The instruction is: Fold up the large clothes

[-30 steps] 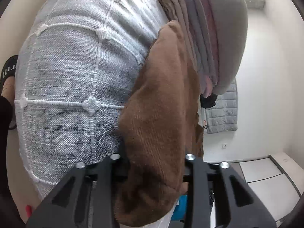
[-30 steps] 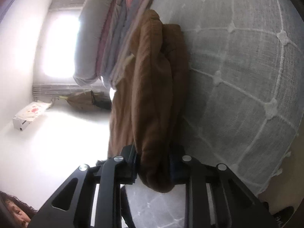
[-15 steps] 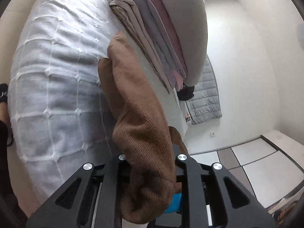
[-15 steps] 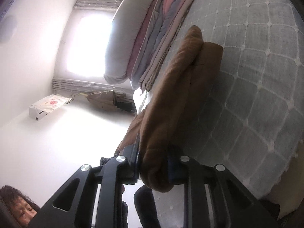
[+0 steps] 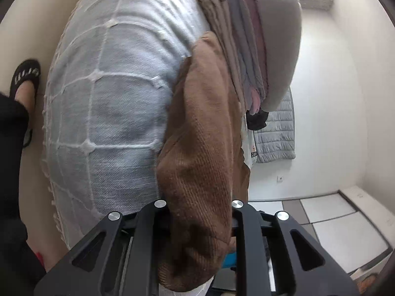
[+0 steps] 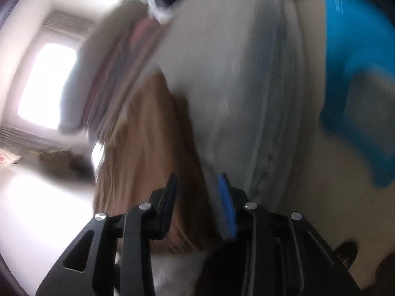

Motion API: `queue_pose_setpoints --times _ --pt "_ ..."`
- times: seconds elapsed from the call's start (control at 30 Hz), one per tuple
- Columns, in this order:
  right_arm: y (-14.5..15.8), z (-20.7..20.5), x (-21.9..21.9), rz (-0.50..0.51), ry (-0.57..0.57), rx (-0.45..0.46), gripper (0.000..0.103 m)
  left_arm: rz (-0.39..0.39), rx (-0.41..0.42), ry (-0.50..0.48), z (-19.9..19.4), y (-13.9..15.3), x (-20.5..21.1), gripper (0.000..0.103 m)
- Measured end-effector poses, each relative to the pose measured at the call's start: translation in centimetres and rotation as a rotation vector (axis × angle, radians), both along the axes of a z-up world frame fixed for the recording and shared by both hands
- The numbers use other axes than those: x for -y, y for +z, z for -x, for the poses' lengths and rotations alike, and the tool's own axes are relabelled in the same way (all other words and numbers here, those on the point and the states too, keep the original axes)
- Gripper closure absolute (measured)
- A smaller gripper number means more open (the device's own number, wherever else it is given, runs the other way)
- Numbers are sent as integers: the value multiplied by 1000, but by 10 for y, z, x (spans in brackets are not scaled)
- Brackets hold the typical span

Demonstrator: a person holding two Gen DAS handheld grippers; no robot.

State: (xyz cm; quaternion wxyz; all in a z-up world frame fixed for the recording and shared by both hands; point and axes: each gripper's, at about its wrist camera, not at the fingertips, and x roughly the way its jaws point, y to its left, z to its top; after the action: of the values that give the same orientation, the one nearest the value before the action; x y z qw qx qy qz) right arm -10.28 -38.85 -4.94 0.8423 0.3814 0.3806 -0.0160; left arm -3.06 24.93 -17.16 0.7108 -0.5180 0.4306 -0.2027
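Left gripper (image 5: 200, 222) clamped on brown sweater (image 5: 202, 128); thick folded edge fills the jaws. Sweater's long axis runs toward 12 o'clock along the bed (image 5: 111, 98), ending beside the stack (image 5: 246, 49) at 1 o'clock. Right gripper (image 6: 197, 197) parted, nothing pinched; view blurred, sweater at its 11 o'clock. Left is nearer, so it likely lays the fold down.

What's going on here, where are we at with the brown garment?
The left gripper is shut on a thick fold of the brown garment, which lies on the grey checked bedspread beside a stack of folded clothes. The right wrist view is motion-blurred: the right gripper shows open pads with a gap between them, in front of the brown fabric and apparently not gripping it.
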Motion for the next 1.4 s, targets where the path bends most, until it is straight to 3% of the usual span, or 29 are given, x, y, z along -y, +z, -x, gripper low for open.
queue_pose_setpoints --times 0.1,0.17,0.23,0.33,0.4,0.43,0.53,0.63,0.73,0.8,0.83,0.9,0.93,1.0,1.1,1.23,1.4 --pt "39 -35 -75 49 207 121 48 14 10 9 -4 5 9 87" --pt "36 -71 -135 18 383 116 47 25 15 22 -5 6 10 87" --pt "18 -100 -196 -15 536 75 47 36 16 32 -7 5 12 87" --pt "-12 -127 -248 -43 629 23 47 33 28 36 -5 6 15 87" --pt "-51 -134 -275 -15 663 -106 47 27 44 34 -6 10 16 87" --pt "-64 -139 -281 2 673 -133 47 37 56 30 -7 12 18 87" --pt "-48 -137 -266 -80 634 -110 47 22 82 35 -8 23 22 87" --pt "-20 -125 -262 -70 635 22 45 6 113 34 -8 33 27 87" --pt "-56 -133 -281 -80 709 -106 35 3 134 43 -8 42 33 87" --pt "-68 -134 -279 -75 709 -81 35 -11 153 38 -10 52 41 87" --pt "-66 -135 -276 -98 700 -85 35 -40 174 35 -10 62 47 87" --pt "-56 -129 -260 -180 653 -10 35 -61 205 21 -13 80 57 87" --pt "-48 -125 -258 -159 639 43 35 -73 220 12 -15 87 62 87" --pt "-27 -114 -258 88 565 94 35 -106 251 -10 -19 104 73 87" --pt "-11 -109 -263 427 496 100 36 -134 279 -31 -23 121 89 86" --pt "-18 -110 -272 571 521 38 37 -178 308 -51 -23 138 106 86" --pt "-80 -115 -286 715 599 -121 36 -233 366 -99 -22 162 131 86"
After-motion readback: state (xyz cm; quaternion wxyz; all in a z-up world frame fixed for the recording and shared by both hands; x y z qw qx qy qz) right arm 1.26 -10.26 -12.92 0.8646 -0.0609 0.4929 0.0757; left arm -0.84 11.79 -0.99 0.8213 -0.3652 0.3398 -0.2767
